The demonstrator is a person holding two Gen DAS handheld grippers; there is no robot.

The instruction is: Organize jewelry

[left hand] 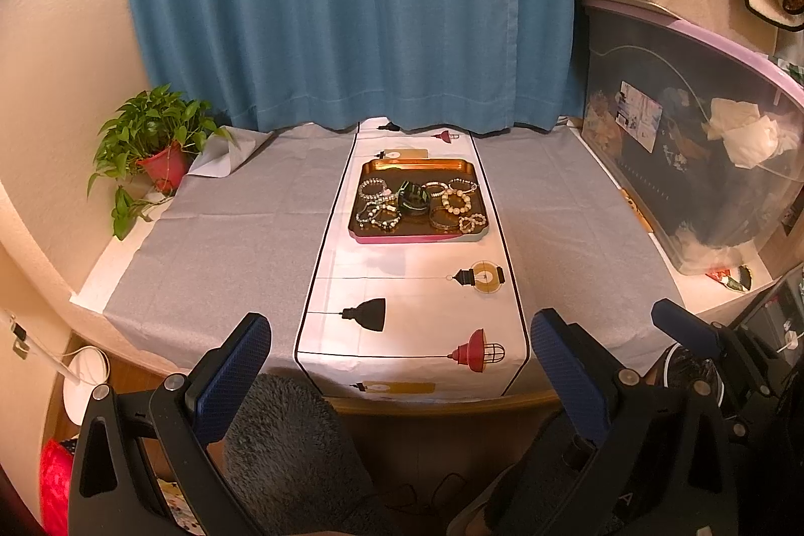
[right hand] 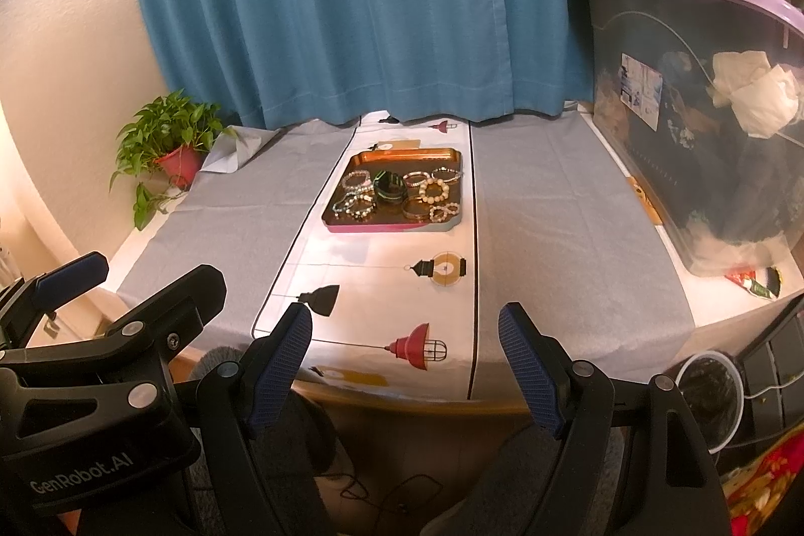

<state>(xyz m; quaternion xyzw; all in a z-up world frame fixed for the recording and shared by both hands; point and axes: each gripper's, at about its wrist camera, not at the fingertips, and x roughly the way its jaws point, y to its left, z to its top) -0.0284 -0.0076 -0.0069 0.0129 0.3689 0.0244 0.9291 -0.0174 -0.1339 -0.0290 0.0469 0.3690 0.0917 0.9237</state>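
Left wrist view: left gripper [left hand: 399, 378] hangs short of the tabletop's [left hand: 226, 244] near edge, jaws wide, holding nothing. Tray [left hand: 417, 238] sits at 12 o'clock on the lamp-print runner [left hand: 417, 285], well apart from both tools. It carries beaded bracelets [left hand: 456, 200], gold bangles [left hand: 443, 218] and a dark green bangle [left hand: 413, 197], packed touching.

Right wrist view: right gripper [right hand: 404, 365] likewise back from the edge, jaws wide and empty; tray at 11 o'clock.

Risk, judged: pieces overlap, so a pinch on one bracelet could snag its neighbour and drag both out. Smooth bangles may slip from the pads. A push on the tray could slide it along the loose runner.

View differences: only the right view shows the left tool's body at 9 o'clock; the left view alone catches a red object [left hand: 55, 486] at 7 o'clock.
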